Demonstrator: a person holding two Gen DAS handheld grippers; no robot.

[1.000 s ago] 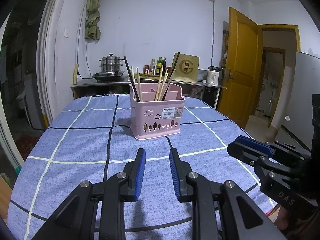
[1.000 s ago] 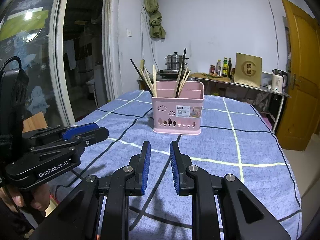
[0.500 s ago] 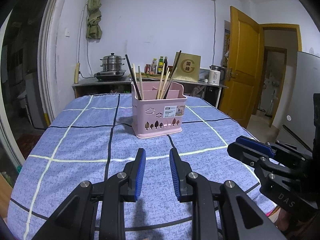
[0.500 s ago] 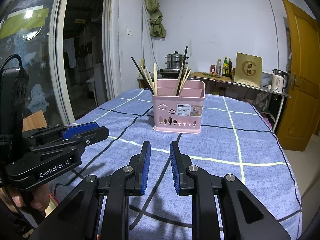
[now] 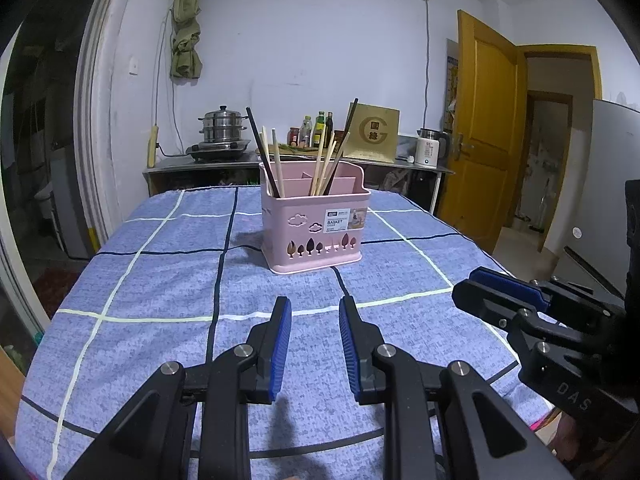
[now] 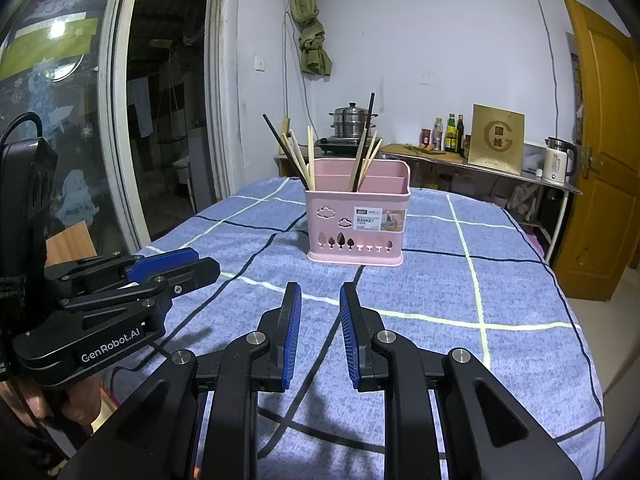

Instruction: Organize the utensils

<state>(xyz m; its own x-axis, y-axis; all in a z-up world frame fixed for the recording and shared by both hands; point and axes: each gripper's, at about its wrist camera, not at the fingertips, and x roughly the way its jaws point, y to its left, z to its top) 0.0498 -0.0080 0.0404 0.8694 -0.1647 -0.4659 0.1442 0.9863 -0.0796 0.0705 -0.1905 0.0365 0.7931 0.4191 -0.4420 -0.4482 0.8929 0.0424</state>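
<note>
A pink utensil basket [image 5: 314, 224] stands upright in the middle of the table on a blue checked cloth [image 5: 160, 288]; it also shows in the right wrist view [image 6: 357, 216]. Several wooden and black chopsticks [image 5: 322, 160] stand in its compartments, leaning outward, and show in the right wrist view [image 6: 298, 156]. My left gripper [image 5: 314, 312] is open and empty, low over the cloth in front of the basket. My right gripper [image 6: 320, 298] is open and empty beside it. Each gripper shows in the other's view, the right [image 5: 508, 288] and the left [image 6: 168, 262].
A counter at the back wall holds a steamer pot [image 5: 222, 130], bottles [image 5: 320, 128], a gold box [image 5: 376, 132] and a kettle [image 5: 428, 150]. A yellow door [image 5: 486, 136] stands open on the right. A glass door [image 6: 60, 120] is on the left. A black cable [image 6: 304, 380] lies on the cloth.
Both grippers have shifted slightly; the basket sits a little lower and nearer in both views. Both stay open and empty.
</note>
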